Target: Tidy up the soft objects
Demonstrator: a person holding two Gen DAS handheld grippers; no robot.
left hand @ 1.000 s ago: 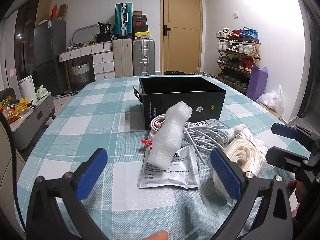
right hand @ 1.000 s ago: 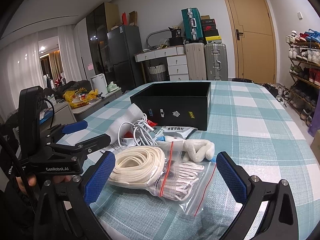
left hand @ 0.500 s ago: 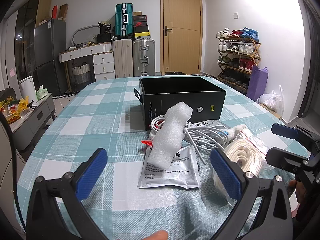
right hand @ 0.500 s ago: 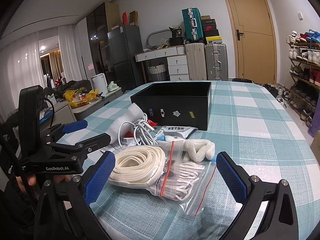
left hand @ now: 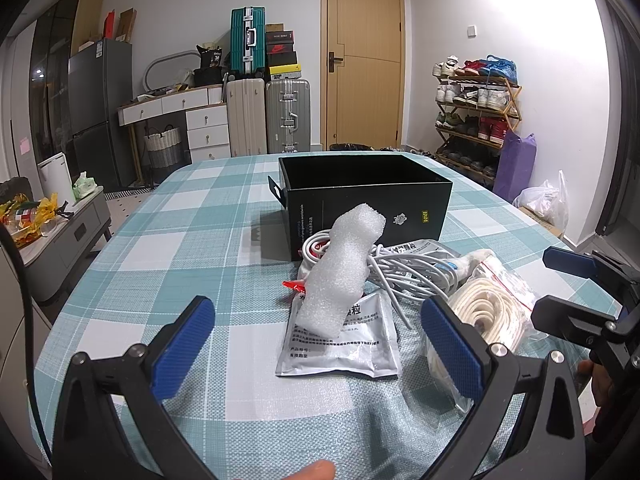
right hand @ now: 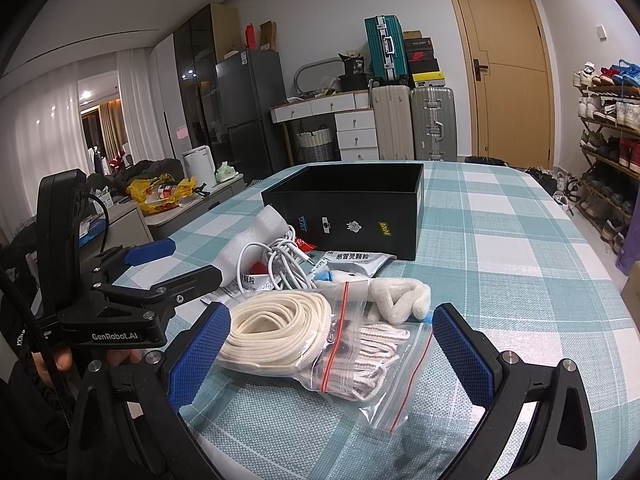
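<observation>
An open black box stands on the checked tablecloth. In front of it lies a pile: a white foam roll, a white cable bundle, a silver sachet, zip bags of cream cord and a white plush piece. My left gripper is open, just short of the sachet and foam. My right gripper is open, its fingers either side of the zip bags.
The table edge runs close below both grippers. Each gripper shows in the other's view: the right one at the right edge, the left one at the left. Suitcases, drawers, a fridge and a shoe rack line the walls.
</observation>
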